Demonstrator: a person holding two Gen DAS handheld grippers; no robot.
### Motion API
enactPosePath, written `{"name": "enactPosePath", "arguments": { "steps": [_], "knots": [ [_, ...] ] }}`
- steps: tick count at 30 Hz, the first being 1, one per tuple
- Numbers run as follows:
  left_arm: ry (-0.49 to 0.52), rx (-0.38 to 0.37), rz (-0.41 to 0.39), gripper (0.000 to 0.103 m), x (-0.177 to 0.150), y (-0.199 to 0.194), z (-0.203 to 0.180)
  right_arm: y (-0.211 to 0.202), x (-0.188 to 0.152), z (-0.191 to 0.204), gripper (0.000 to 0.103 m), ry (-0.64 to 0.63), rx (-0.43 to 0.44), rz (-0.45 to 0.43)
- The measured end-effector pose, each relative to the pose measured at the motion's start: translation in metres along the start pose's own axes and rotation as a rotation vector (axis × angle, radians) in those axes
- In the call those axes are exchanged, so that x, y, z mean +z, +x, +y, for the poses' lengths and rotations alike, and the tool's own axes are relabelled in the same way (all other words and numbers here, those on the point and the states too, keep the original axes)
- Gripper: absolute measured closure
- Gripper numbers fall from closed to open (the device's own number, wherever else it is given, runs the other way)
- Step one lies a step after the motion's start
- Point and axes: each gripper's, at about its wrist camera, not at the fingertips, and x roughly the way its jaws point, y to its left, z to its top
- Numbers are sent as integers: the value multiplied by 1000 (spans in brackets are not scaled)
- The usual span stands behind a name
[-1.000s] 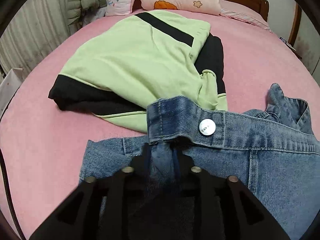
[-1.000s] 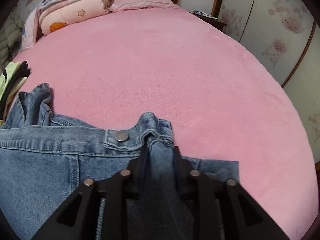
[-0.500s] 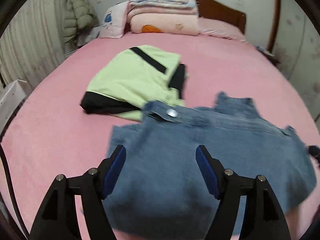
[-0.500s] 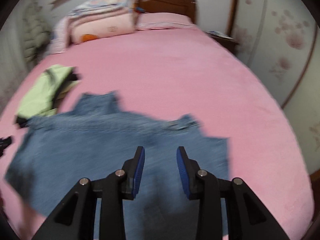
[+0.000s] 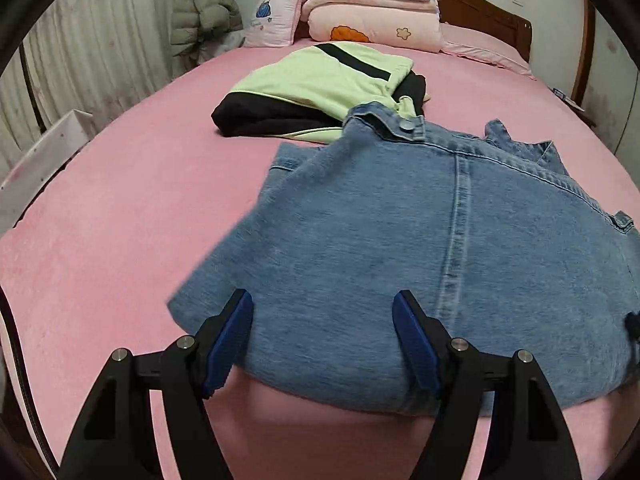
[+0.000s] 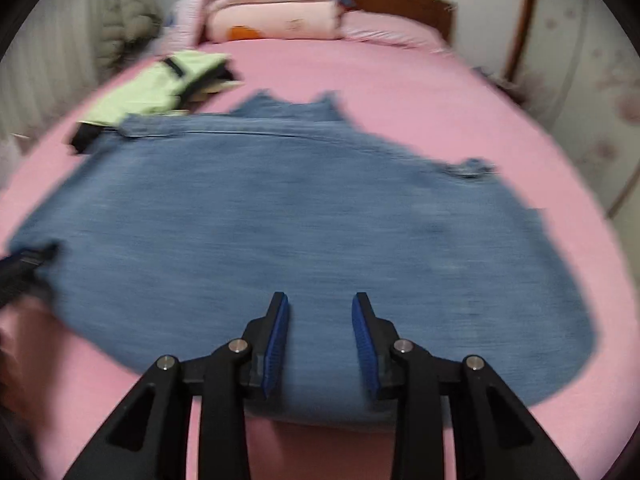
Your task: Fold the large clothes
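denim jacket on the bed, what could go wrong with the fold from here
1. The denim jacket has one top corner lying over the folded green top, so the next pull may drag that finished pile apart.
2. Both the left gripper and right gripper are open and empty, so a regrasp is needed and may catch only one layer.
3. The collar sticks out past the top edge and could bunch.
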Motion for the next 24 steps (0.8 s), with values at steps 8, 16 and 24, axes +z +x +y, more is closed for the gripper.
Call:
{"name": "enactPosePath", "arguments": {
  "steps": [8, 16, 24],
  "knots": [
    [-11, 62, -49, 35, 1, -7, 6, 1, -26, -137, 80, 249, -187, 27],
    [-163, 56, 48, 32, -7, 17, 55, 13, -37, -168, 102, 304, -198, 58],
    [-193, 11, 75, 30, -5, 25, 66, 19, -38, -166, 101, 325, -206, 79]
  ]
}}
